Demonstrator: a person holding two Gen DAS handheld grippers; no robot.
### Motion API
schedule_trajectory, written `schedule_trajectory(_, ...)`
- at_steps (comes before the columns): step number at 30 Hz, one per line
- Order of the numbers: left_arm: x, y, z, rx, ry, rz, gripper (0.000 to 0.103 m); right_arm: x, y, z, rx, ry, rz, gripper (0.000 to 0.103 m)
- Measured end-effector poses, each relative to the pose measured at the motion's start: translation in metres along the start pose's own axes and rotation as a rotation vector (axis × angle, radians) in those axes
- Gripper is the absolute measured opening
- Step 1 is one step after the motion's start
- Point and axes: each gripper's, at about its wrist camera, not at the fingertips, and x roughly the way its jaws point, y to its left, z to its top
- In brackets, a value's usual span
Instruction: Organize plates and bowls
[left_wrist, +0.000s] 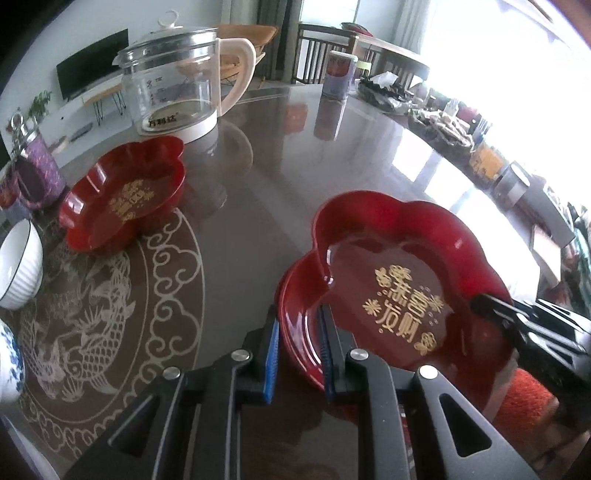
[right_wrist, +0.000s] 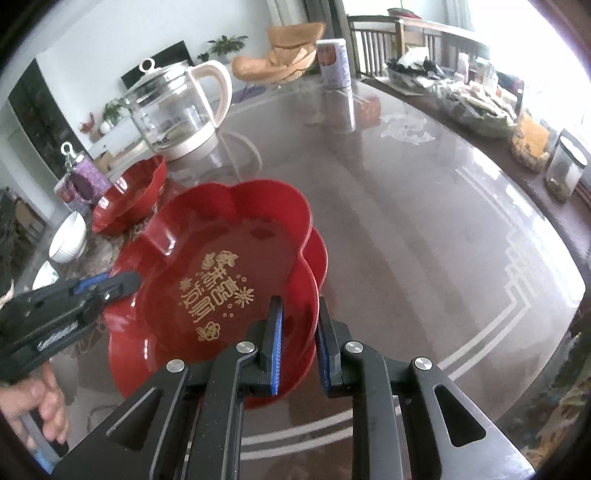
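Left gripper (left_wrist: 299, 347) and right gripper (right_wrist: 299, 343) pinch opposite rims of red flower-shaped plastic plate (left_wrist: 402, 288), nested on another | remaining: second red plate (left_wrist: 125, 192), white ribbed bowl (left_wrist: 18, 266) unstacked.

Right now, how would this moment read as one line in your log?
step: stacking red plates | left gripper: straddles top plate rim | right gripper: straddles opposite rim | third red plate: apart, near kettle
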Motion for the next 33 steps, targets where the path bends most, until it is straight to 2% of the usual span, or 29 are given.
schedule_trajectory(2,0.0,0.001,0.003,-0.001,-0.008,0.019,0.019,-0.005,0.002,-0.005,-0.013,-0.01,0.004,0.024)
schedule_trajectory(3,-0.002,0.002,0.004,-0.007,-0.014,0.022,0.019,-0.007,0.002,-0.006,-0.019,-0.019,0.0,0.031)
schedule_trajectory(4,-0.004,0.003,0.005,-0.017,-0.02,0.023,0.019,-0.013,0.004,-0.009,-0.029,-0.041,0.005,0.05)
schedule_trajectory(6,-0.013,0.01,0.007,-0.053,-0.043,0.021,0.019,-0.022,0.006,-0.01,-0.039,-0.085,0.003,0.066)
schedule_trajectory(9,-0.035,0.021,0.002,-0.087,-0.112,0.024,0.02,-0.049,0.017,-0.014,-0.075,-0.22,-0.03,0.067)
schedule_trajectory(11,-0.053,0.029,-0.01,-0.101,-0.159,0.042,0.02,-0.075,0.027,-0.022,-0.101,-0.361,-0.082,0.069)
schedule_trajectory(12,-0.06,0.033,-0.016,-0.105,-0.177,0.049,0.02,-0.087,0.03,-0.027,-0.101,-0.426,-0.103,0.074)
schedule_trajectory(13,-0.066,0.036,-0.022,-0.11,-0.196,0.058,0.021,-0.102,0.034,-0.037,-0.081,-0.518,-0.119,0.084)
schedule_trajectory(15,-0.076,0.045,-0.044,-0.124,-0.234,0.098,0.024,-0.109,0.035,-0.049,-0.042,-0.565,-0.119,0.085)
schedule_trajectory(17,-0.079,0.053,-0.069,-0.137,-0.241,0.143,0.046,-0.101,0.035,-0.059,-0.018,-0.516,-0.115,0.085)
schedule_trajectory(18,-0.08,0.057,-0.081,-0.148,-0.244,0.161,0.072,-0.097,0.036,-0.063,-0.021,-0.502,-0.124,0.085)
schedule_trajectory(19,-0.08,0.06,-0.093,-0.161,-0.253,0.183,0.084,-0.094,0.038,-0.069,-0.026,-0.504,-0.14,0.085)
schedule_trajectory(24,-0.077,0.079,-0.129,-0.188,-0.235,0.239,0.086,-0.085,0.05,-0.091,-0.092,-0.512,-0.165,0.085)
schedule_trajectory(25,-0.076,0.084,-0.133,-0.191,-0.234,0.268,0.088,-0.085,0.053,-0.094,-0.117,-0.516,-0.168,0.085)
schedule_trajectory(33,-0.058,0.11,-0.14,-0.241,-0.179,0.409,0.09,-0.072,0.076,-0.107,-0.224,-0.478,-0.198,0.085)
